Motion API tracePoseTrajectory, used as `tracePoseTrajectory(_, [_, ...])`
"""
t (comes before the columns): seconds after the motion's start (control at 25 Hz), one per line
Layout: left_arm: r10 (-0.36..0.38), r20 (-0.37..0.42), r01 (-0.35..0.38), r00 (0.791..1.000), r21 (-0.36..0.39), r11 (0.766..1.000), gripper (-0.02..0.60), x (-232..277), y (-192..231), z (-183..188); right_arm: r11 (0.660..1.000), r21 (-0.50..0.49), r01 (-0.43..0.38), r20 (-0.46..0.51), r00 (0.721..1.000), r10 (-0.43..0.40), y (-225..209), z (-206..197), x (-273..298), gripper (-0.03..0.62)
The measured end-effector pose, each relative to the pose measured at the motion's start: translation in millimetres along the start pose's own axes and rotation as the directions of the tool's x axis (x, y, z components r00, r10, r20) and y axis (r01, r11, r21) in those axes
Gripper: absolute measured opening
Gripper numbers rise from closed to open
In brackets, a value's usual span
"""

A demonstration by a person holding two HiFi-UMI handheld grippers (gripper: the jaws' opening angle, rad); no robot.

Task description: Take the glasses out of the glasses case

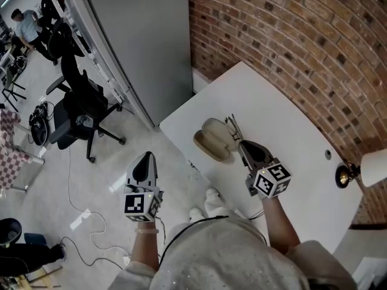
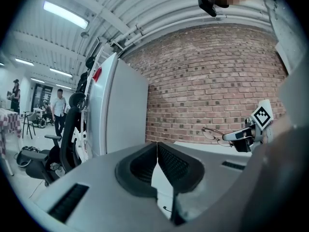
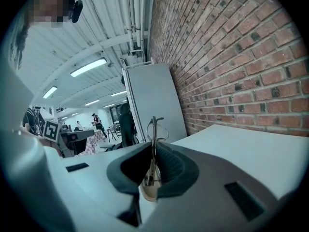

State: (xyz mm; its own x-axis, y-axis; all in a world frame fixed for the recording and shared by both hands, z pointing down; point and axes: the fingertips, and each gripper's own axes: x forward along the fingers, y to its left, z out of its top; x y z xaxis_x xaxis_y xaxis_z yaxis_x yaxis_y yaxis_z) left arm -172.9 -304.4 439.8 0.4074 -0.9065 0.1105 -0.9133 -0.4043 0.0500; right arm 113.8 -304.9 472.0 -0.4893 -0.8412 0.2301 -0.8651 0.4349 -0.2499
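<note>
The right gripper held thin wire-framed glasses clenched in its fingers above the open beige glasses case on the white desk; the left gripper's fingers were pressed together, empty.

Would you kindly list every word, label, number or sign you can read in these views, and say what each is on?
There are no readable words or numbers in any view.
The right marker cube on the right gripper shows only black-and-white square patterns, no letters.
The left marker cube on the left gripper shows the same.
The red patch on the grey panel is too blurred to read.
</note>
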Motion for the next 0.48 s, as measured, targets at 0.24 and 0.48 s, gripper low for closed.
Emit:
tracePoseTrajectory(0.24, [0.0,0.002,0.0,1.0,0.01,1.0,0.006,-2,1,5,1.0,-0.003,0.002,0.018,1.0,-0.002,2,6,-3,0.032])
tracePoseTrajectory(0.48, [0.016,0.027,-0.016,1.0,0.004,1.0,0.006,-6,6,11,1.0,-0.015,0.008,0.032,0.999,-0.007,7,9,-5,0.031])
